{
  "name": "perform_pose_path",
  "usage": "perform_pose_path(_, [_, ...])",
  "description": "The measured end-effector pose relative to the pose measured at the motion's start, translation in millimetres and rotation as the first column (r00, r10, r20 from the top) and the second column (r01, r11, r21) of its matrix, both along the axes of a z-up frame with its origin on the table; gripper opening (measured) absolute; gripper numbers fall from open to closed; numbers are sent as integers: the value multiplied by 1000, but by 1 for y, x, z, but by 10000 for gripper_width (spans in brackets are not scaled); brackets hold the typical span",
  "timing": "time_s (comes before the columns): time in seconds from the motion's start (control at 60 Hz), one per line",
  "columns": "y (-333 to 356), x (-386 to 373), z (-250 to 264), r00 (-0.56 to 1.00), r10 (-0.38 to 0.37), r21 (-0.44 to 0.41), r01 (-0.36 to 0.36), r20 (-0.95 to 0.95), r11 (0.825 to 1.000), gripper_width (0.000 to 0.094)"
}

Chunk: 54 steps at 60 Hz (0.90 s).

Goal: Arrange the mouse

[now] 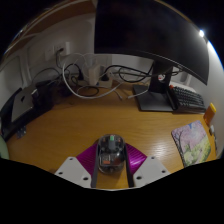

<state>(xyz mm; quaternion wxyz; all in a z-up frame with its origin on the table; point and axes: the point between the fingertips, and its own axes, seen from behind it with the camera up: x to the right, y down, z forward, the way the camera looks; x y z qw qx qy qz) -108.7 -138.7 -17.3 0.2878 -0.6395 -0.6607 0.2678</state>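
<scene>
Now your hand-held gripper (pixel 111 165) points level across the desk (pixel 90 125). Its two fingers squeeze the mouse (pixel 110 152) from both sides.

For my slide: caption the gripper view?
Gripper jaws closed on a grey computer mouse above a wooden desk.

mouse (pixel 110 152) between fingers; keyboard (pixel 188 99) perhaps beyond, right.

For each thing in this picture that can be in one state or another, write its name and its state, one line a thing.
Gripper: fingers close on the mouse.
Mouse: held between the pads, just over the desk.
Monitor: dark, upright on its stand.
Keyboard: flat on the desk, by the stand.
Cables: tangled at the back of the desk.
</scene>
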Motion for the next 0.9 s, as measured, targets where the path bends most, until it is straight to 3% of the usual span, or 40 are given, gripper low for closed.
perform_pose_path(0.05, [-6,1,0,1000,20,-4,-20,10,1000,383])
perform_pose_path(0.15, [-9,3,5,999,33,-32,-32,32,999,371])
perform_pose_path(0.3, [16,-3,70,999,12,-60,-14,-30,998,369])
perform_pose_path(0.383, [58,-9,114,997,-26,-75,20,-75,997,369])
perform_pose_path(0.533, [175,-18,154,985,-118,-16,117,-127,993,370])
perform_pose_path(0.7, [292,-12,124,975,-193,23,197,-112,980,371])
perform_pose_path(0.9, [346,7,32,993,-115,33,114,13,993,387])
